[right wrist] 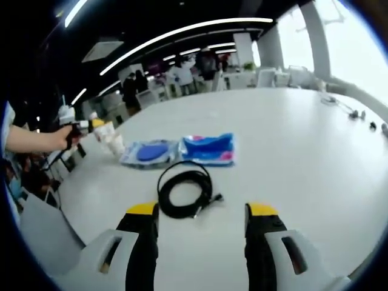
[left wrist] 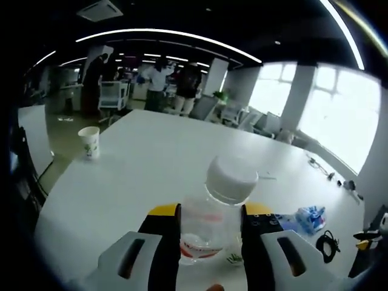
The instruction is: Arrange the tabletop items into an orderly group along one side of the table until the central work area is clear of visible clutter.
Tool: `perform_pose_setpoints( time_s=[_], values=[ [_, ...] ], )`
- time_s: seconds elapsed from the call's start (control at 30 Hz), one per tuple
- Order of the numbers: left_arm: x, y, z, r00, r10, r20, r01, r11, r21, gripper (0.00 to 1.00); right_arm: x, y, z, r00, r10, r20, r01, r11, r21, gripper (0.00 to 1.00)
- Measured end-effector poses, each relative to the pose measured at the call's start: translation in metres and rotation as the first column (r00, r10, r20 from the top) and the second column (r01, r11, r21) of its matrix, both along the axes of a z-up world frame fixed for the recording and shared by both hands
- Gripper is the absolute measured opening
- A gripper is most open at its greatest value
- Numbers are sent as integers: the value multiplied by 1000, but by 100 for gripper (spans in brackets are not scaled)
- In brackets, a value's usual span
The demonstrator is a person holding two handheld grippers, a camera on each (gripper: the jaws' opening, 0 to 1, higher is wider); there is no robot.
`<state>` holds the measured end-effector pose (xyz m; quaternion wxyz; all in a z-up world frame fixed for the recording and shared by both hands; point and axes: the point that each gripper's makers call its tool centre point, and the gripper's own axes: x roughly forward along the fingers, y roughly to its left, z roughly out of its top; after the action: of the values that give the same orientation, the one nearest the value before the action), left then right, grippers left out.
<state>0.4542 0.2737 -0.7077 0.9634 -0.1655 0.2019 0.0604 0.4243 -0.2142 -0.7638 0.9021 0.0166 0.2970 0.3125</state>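
Note:
A clear plastic bottle with a white cap leans between the yellow-tipped jaws of my left gripper, which is shut on its body just above the white table. In the right gripper view the same bottle sits at the far left edge of the table, held by the left gripper in a person's hand. My right gripper stands open over the table, just short of a coiled black cable. Two blue packets lie side by side beyond the cable.
A paper cup stands near the table's far left edge. A blue packet and a black cable lie at the right. People and chairs stand beyond the far end. Small cables lie far right.

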Motion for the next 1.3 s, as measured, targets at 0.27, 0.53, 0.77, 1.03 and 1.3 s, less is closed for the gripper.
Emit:
perform_pose_setpoints(
  time_s=[0.27,0.53,0.77,1.03,1.3],
  values=[
    [-11,-5,-6,1000,-3,-8,2,1000,-9,34,-1,3,-3,1000,9,-6,-9,1000,3,54],
    [-12,-7,-8,1000,5,-10,-5,1000,-17,34,-2,2,-4,1000,7,-14,-7,1000,1,54],
    [-10,-7,-13,1000,9,-18,-10,1000,-17,34,-2,0,-7,1000,3,-19,-3,1000,0,53],
    [-10,-7,-13,1000,22,-2,-22,999,-30,34,-2,-2,-8,1000,0,-24,0,1000,-2,53],
    [-12,-9,-12,1000,28,5,-28,999,-23,35,-4,-3,-10,999,3,-33,-3,1000,-8,52]
  ],
)
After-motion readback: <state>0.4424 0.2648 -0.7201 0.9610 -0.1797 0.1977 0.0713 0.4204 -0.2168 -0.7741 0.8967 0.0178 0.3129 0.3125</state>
